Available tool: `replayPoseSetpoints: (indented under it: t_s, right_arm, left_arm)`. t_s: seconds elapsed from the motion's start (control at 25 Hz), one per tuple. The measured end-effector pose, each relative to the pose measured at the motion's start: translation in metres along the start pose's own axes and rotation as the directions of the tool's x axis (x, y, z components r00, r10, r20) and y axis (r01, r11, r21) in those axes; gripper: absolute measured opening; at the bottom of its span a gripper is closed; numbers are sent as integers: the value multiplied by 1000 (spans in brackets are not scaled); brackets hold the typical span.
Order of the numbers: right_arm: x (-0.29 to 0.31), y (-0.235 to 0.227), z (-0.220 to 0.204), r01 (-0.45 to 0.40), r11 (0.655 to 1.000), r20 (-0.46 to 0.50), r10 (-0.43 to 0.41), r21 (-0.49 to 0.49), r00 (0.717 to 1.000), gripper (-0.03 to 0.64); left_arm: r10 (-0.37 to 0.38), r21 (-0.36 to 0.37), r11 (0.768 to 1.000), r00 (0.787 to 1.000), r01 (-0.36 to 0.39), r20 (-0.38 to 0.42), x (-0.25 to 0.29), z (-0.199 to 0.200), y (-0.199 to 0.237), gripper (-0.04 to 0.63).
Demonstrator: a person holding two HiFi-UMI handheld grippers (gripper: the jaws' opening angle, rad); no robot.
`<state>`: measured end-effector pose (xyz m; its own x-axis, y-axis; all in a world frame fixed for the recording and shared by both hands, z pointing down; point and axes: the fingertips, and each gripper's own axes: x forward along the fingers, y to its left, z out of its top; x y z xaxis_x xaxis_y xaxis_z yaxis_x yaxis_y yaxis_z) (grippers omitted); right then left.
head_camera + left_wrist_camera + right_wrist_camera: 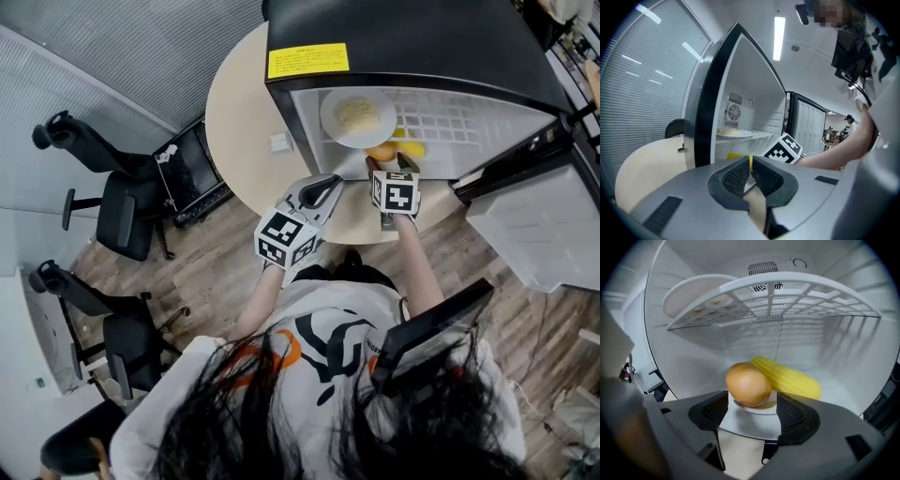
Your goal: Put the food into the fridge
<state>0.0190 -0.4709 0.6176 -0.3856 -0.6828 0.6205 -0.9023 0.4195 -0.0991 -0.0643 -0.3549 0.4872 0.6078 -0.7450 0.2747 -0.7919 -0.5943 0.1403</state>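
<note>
A black mini fridge [403,42] stands open on a round beige table [239,122]. My right gripper [394,167] [752,405] is at the mouth of the lower compartment, its pads set against the sides of a small white plate [745,420]. A brown egg-shaped food [747,383] [380,152] sits on that plate, with a yellow corn cob [787,377] [410,148] just behind it. A plate of pale food [357,116] [733,133] rests on the wire shelf [787,296] above. My left gripper [326,190] [750,172] hangs shut and empty in front of the fridge.
The fridge door [539,225] swings out to the right. A small white object [279,142] lies on the table left of the fridge. Two black office chairs [122,206] [112,328] and a dark box [192,173] stand on the wooden floor at left.
</note>
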Motion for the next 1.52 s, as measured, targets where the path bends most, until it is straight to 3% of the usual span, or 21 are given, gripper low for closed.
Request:
replayPoseSetpoints:
  t_s: [0.36, 0.84, 1.08, 1.2, 1.52]
  right_arm:
    - [-37, 5, 1, 11, 996, 51, -16, 87, 999, 310]
    - [-100, 47, 20, -34, 990, 203, 6, 135, 979, 305]
    - [-139, 77, 36, -43, 985, 294, -7, 166, 956, 221]
    - [-158, 89, 34, -26, 984, 321, -33, 177, 947, 144]
    - [-189, 110, 5, 8, 982, 304, -67, 191, 950, 100]
  left_arm:
    - [-43, 10, 999, 999, 43, 6, -13, -1, -7, 12]
    - [-96, 26, 995, 995, 95, 26, -44, -1, -11, 12]
    - [-122, 29, 992, 991, 121, 45, -69, 0, -15, 12]
    - [-143, 22, 990, 989, 142, 46, -80, -4, -20, 12]
    - [-200, -2, 980, 979, 200, 46, -100, -23, -40, 12]
